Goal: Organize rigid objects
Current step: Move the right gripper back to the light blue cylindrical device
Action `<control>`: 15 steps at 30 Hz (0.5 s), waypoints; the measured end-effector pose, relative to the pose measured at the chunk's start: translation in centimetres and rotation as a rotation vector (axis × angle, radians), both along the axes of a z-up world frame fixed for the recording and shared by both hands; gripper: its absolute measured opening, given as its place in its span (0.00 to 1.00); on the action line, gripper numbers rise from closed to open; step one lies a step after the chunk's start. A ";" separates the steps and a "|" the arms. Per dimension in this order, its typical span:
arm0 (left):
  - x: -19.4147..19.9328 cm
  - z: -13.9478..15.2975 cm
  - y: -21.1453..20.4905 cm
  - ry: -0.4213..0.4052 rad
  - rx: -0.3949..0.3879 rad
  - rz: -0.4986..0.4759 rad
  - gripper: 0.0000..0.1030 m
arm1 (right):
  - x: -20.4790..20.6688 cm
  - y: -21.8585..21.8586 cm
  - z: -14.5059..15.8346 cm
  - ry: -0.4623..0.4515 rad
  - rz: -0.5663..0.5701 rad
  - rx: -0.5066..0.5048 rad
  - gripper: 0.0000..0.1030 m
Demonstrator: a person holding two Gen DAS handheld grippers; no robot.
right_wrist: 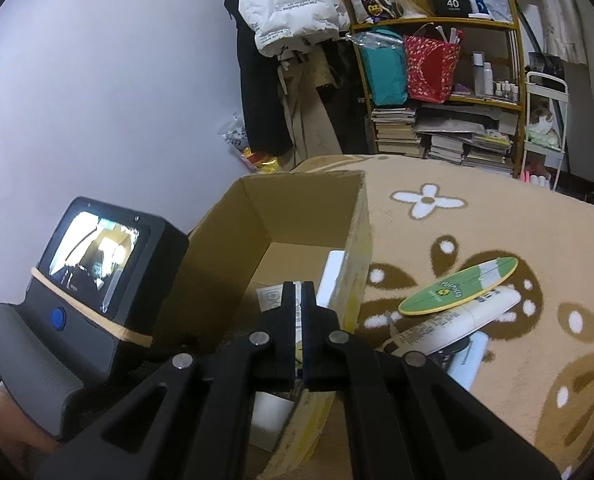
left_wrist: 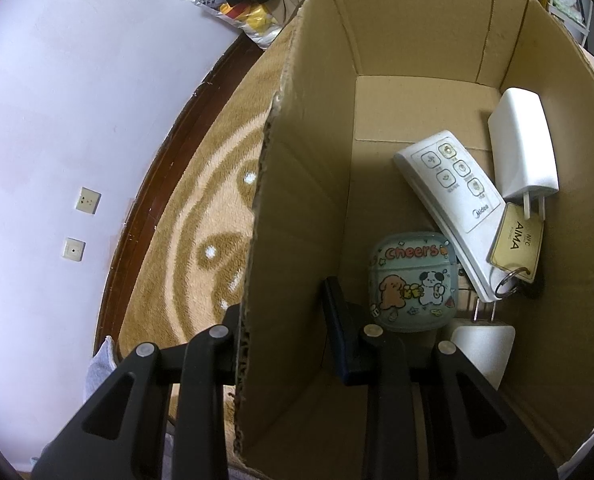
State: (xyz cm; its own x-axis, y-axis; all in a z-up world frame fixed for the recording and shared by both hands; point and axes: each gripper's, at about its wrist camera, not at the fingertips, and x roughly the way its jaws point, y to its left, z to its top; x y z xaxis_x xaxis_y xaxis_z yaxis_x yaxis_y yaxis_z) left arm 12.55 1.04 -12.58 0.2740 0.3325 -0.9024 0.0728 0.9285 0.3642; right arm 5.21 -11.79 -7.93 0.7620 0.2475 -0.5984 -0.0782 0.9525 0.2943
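A cardboard box (left_wrist: 297, 208) stands on the patterned rug. My left gripper (left_wrist: 285, 320) straddles its left wall, one finger outside and one inside, apparently clamped on the wall. Inside lie a white Midea remote (left_wrist: 453, 200), a white charger (left_wrist: 525, 148), a pale green "Cheers" earbud case (left_wrist: 413, 284), a gold AIMA key tag (left_wrist: 517, 242) and another white plug (left_wrist: 485, 348). My right gripper (right_wrist: 299, 312) is above the box (right_wrist: 297, 216), its jaws close together with nothing clearly between them.
On the rug right of the box lie a green oval board (right_wrist: 457, 292), a white tube (right_wrist: 461, 320) and a pale blue item (right_wrist: 467, 360). A wall (left_wrist: 57, 120) with sockets is at left. A cluttered shelf (right_wrist: 437, 92) stands behind.
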 end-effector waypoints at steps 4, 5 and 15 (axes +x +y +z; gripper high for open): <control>-0.3 0.0 -0.1 -0.002 0.005 0.000 0.27 | -0.3 -1.1 0.2 0.000 -0.036 -0.029 0.10; -0.5 0.0 -0.2 -0.003 0.009 -0.003 0.28 | -0.2 -1.4 0.1 0.004 -0.042 -0.035 0.19; -0.9 -0.1 -0.4 -0.004 0.012 -0.002 0.28 | -0.3 -5.8 -0.8 0.056 -0.199 -0.073 0.81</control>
